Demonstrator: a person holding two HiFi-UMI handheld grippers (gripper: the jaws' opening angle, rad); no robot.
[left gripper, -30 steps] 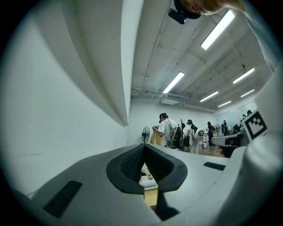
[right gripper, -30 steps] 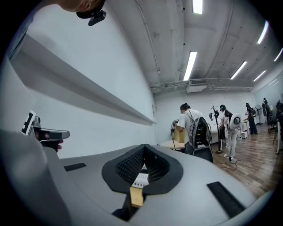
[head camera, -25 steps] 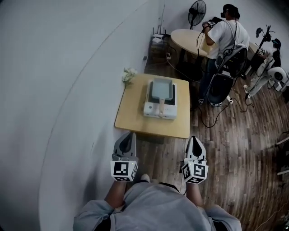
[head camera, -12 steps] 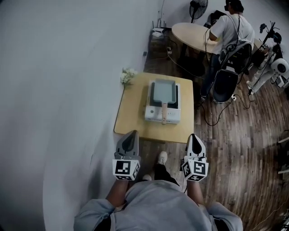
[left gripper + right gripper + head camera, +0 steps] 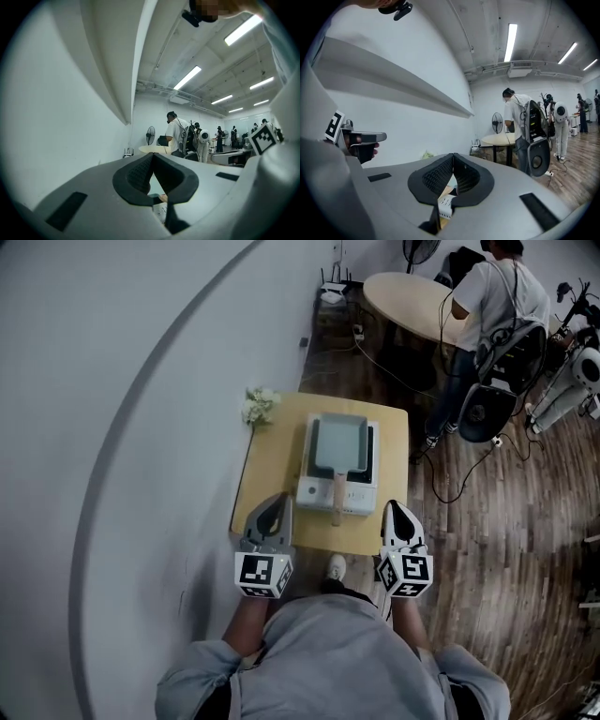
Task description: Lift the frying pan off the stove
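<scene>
Wooden counter (image 5: 272, 460) and claws have drawn together over the last second: the left claw (image 5: 277, 502) and right claw (image 5: 395, 510) now reach its near edge, where before they hung well short of it. Both claws are fully closed and hold nothing, so the approach looks nearly over but no grasp has begun. The grey rectangular frying pan (image 5: 338, 442) sits on the white stove (image 5: 361, 495) mid-counter, long axis running away from the person, its wooden handle (image 5: 337, 493) pointing back between the claws.
</scene>
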